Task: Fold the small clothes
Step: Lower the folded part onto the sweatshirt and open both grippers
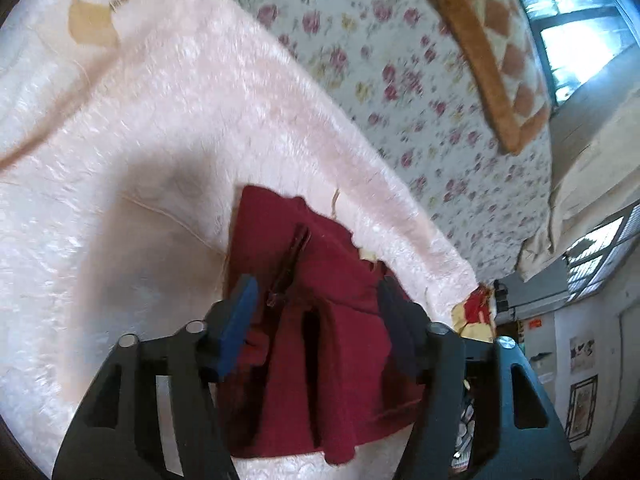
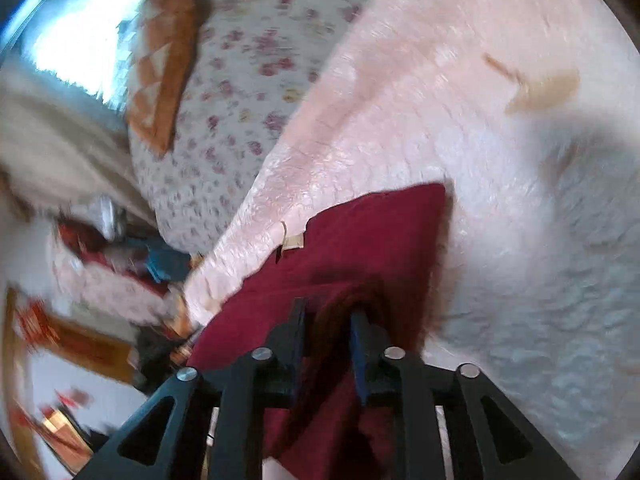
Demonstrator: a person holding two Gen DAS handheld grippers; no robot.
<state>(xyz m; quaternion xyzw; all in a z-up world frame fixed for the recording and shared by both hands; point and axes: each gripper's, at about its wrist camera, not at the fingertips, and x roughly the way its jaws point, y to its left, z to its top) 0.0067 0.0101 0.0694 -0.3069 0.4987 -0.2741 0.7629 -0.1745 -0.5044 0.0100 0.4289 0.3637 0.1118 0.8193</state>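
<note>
Left gripper [image 1: 320, 300], seen from the left wrist camera, stands with its 2 jaws spread wide; the dark red garment [image 1: 320, 320] lies between them, and neither pad visibly presses on the cloth. That garment is bunched in folds on a pale pink fuzzy blanket [image 1: 160, 140], near the blanket's edge. Beyond the edge lies a floral quilt [image 1: 400, 60], with an orange and cream cushion [image 1: 492, 52] resting on it toward a bright window [image 1: 580, 32].

Right gripper [image 2: 330, 320], seen from the right wrist camera, has its 2 jaws only narrowly apart, with a ridge of the dark red garment [image 2: 380, 240] gathered between them; blur hides whether the pads actually pinch it. The garment spreads forward over the pink blanket [image 2: 480, 140], a small tan tag [image 2: 294, 241] showing at its edge.
</note>
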